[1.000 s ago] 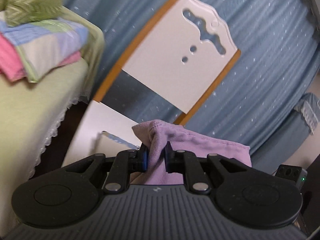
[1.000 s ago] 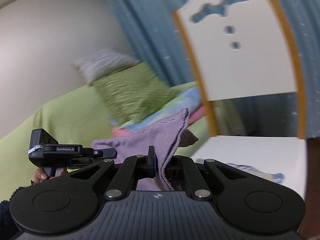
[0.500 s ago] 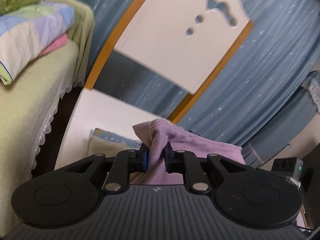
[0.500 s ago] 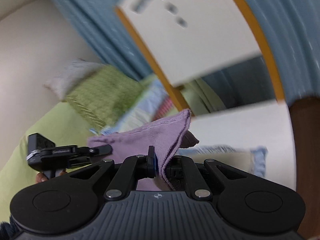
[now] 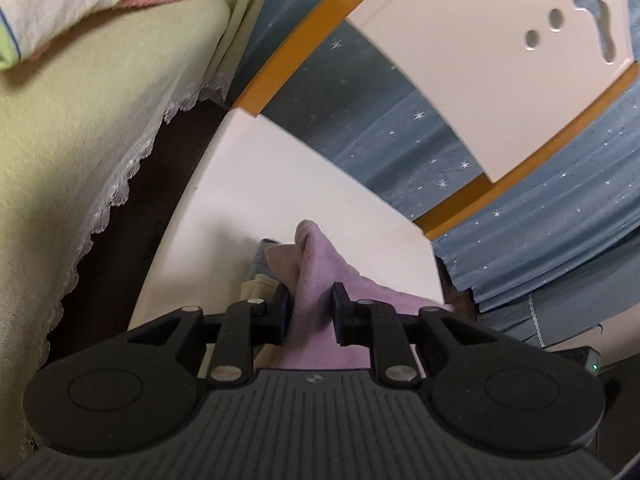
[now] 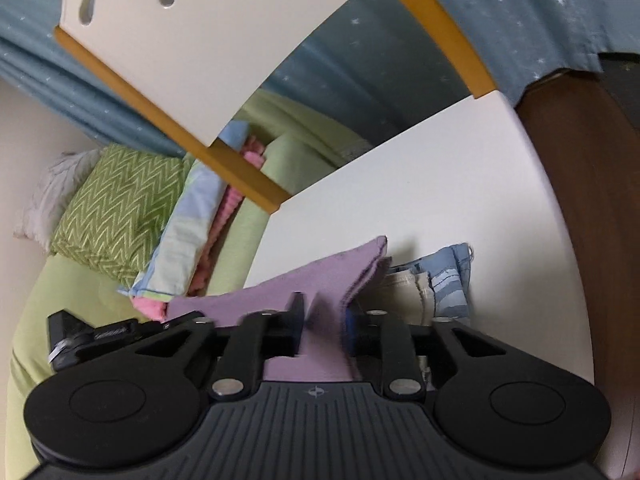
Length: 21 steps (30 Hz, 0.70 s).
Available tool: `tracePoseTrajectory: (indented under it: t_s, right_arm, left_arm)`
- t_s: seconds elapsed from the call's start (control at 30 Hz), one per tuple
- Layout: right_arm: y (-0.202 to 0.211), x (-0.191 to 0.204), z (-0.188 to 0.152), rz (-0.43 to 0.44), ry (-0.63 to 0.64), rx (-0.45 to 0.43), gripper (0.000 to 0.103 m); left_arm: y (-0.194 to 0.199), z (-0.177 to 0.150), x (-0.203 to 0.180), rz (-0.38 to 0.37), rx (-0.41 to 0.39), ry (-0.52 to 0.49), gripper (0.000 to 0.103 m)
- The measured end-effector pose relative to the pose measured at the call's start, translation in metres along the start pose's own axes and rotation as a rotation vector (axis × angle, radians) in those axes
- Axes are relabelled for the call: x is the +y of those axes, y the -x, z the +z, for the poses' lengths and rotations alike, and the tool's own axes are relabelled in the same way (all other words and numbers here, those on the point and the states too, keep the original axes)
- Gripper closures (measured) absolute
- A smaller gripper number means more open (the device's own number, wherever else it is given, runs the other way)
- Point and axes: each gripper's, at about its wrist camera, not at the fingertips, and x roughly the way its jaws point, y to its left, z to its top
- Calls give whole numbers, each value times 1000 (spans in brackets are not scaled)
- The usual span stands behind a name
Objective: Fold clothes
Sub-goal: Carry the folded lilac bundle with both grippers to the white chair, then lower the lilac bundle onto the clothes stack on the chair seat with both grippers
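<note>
Two grippers, one purple cloth [image 5: 316, 280]: the left gripper [image 5: 309, 312] is starting to ease apart around one bunched edge, the right gripper [image 6: 325, 326] clamps the other. Both tilt downward, lower than a second ago, over one folded pile [image 6: 436, 286] on the white chair seat [image 6: 460, 184].

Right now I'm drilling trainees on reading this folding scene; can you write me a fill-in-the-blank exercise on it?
1. Both hand-held grippers pinch one ____ cloth.
2. The folded clothes under it lie on a white ____ seat.
3. The chevron pillow on the bed is ____.
4. The curtain behind the chair carries small white ____.

Missing words: purple; chair; green; stars
</note>
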Motion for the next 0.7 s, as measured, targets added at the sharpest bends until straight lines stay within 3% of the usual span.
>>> tracePoseTrajectory:
  t_s: [0.13, 0.2, 0.27, 0.37, 0.43, 0.57, 0.63, 0.7]
  right_arm:
    - [4, 4, -7, -31, 58, -9, 92]
    - [7, 7, -7, -118, 68, -29, 53]
    - [22, 12, -14, -190, 127, -98, 51]
    - [54, 26, -36, -186, 255, -170, 53]
    - [74, 47, -65, -210, 469, -205, 55]
    - [78, 86, -151, -390, 1116, -207, 63]
    - [70, 89, -185, -469, 1325, -177, 67]
    - [63, 84, -206, -513, 1439, -164, 70]
  left_arm:
    - [7, -1, 6, 5, -14, 14, 82]
    - [20, -1, 8, 19, -42, 8, 80]
    - [44, -3, 8, 41, -82, -9, 78]
    - [86, -22, 1, 112, -155, -91, 78]
    - [111, -54, -22, 193, -202, -286, 78]
    - [118, -142, -74, 396, -214, -743, 78]
    - [106, -181, -90, 470, -203, -944, 77]
    - [93, -210, -99, 532, -189, -1114, 77]
